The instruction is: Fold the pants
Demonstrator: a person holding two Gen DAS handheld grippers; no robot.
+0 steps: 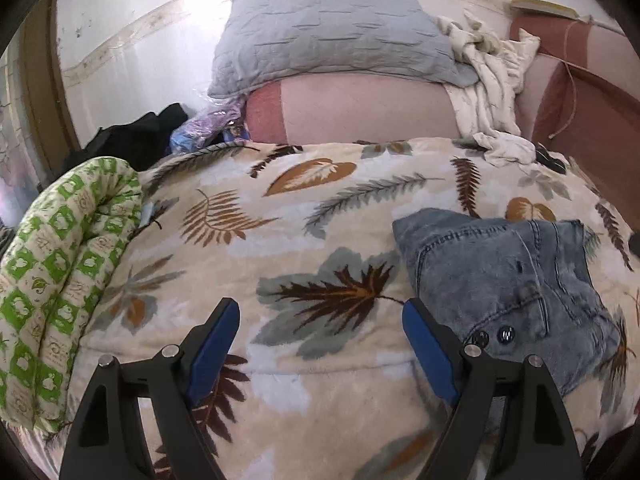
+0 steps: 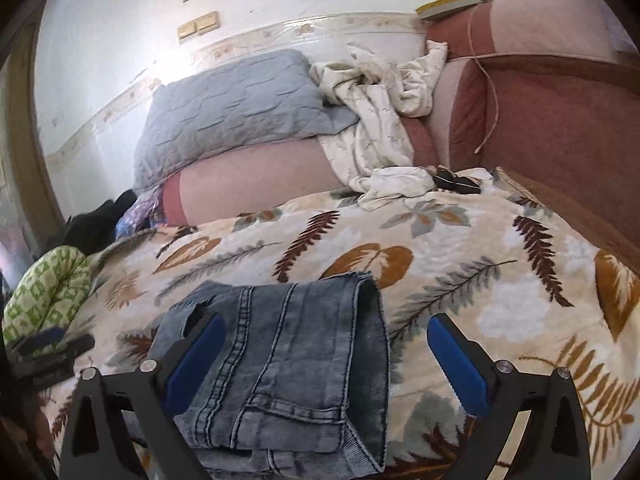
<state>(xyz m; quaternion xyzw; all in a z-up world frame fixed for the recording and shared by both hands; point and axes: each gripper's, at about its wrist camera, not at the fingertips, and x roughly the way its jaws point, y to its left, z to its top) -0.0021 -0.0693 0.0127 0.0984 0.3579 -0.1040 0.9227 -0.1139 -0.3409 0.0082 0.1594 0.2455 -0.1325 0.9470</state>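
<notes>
A big leaf blanket (image 1: 320, 240) is covering the bed and filling most of both views. A gray pillow (image 1: 336, 36) is lying near the top of the frame, with a crumpled white cloth (image 1: 492, 80) just beside it on the right. A green and white quilt (image 1: 64, 272) is bunching up at the left edge. The folded jeans (image 2: 288, 368) are resting on the blanket, low in the middle of the right wrist view. The right gripper (image 2: 324, 356) is standing wide around the jeans, not squeezing them. The left gripper (image 1: 320, 344) is hanging wide over bare blanket, holding nothing, with the jeans just to its right.
</notes>
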